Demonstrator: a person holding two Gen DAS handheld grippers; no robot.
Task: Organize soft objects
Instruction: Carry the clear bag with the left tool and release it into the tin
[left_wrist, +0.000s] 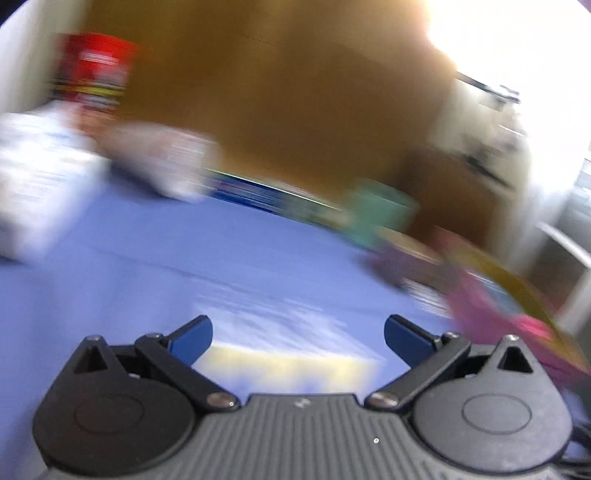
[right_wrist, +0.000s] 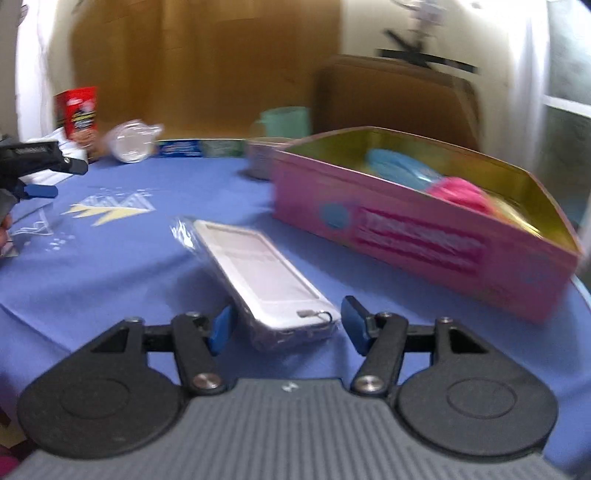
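Both blue pads of the right gripper (right_wrist: 286, 325) stand wide around the pale plastic-wrapped soft case (right_wrist: 258, 273), untouched on the blue tablecloth (right_wrist: 110, 266); squeeze gently, then carry toward the pink box (right_wrist: 424, 243) at two o'clock.

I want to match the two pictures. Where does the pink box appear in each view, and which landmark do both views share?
Left wrist view: the pink box is at the right edge, blurred, partly cut off by the frame.
Right wrist view: the pink box fills the right half, open on top, with blue and pink things inside.
Shared landmark: the green mug behind the box, on the blue tablecloth.
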